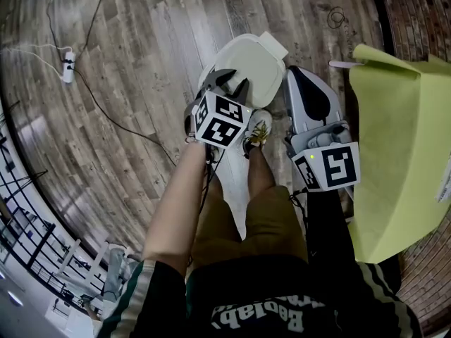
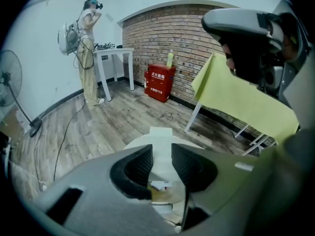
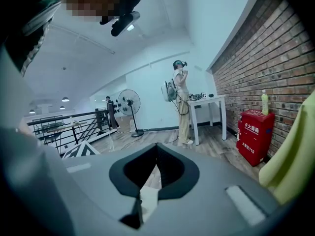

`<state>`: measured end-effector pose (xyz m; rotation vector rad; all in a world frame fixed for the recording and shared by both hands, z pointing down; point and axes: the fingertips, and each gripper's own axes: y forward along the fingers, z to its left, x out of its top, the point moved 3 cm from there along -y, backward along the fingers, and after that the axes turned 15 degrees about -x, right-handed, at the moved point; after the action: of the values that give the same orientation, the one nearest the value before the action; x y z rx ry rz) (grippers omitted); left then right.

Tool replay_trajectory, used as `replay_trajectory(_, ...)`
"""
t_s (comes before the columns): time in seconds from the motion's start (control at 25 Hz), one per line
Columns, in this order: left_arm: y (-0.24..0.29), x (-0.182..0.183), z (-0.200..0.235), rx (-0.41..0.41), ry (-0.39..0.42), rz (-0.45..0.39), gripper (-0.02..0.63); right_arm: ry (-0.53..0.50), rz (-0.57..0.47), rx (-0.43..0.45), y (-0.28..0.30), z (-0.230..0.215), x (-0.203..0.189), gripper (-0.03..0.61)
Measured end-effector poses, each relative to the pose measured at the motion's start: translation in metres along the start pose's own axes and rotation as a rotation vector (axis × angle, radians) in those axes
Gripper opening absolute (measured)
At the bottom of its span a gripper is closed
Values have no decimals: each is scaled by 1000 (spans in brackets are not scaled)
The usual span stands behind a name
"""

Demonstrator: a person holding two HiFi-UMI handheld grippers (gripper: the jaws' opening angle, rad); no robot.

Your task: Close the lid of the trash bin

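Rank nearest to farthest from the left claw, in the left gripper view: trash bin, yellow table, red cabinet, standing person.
1. trash bin: just below the left claw, centre.
2. yellow table: right.
3. red cabinet: back centre. The standing person, back left, looks about as far; too close to call.

Trash bin lid: white plastic, smooth, matt. Floor: wood planks, grey-brown, visible grain, low sheen. Far wall: bare brick, rough. Table cover, right: yellow-green sheet, smooth, matt. Left gripper, right gripper: grey matt plastic shells. Left pads: black, ribbed.
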<state>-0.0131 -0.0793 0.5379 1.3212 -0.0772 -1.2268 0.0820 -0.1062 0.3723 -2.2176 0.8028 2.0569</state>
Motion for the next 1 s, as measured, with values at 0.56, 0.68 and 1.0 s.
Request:
replay_trajectory(0.56,2,-34,4,9,-31,48,124,1,9,-2,0,0,-7,13)
replay_trajectory(0.68,5,-43,6,14,-41,61,126,1,11,-6,0,-3,-8,14)
replay_trajectory(1.0,14,-67,11,20,-69,104,129,1,20,-5,0,-6,-14,14)
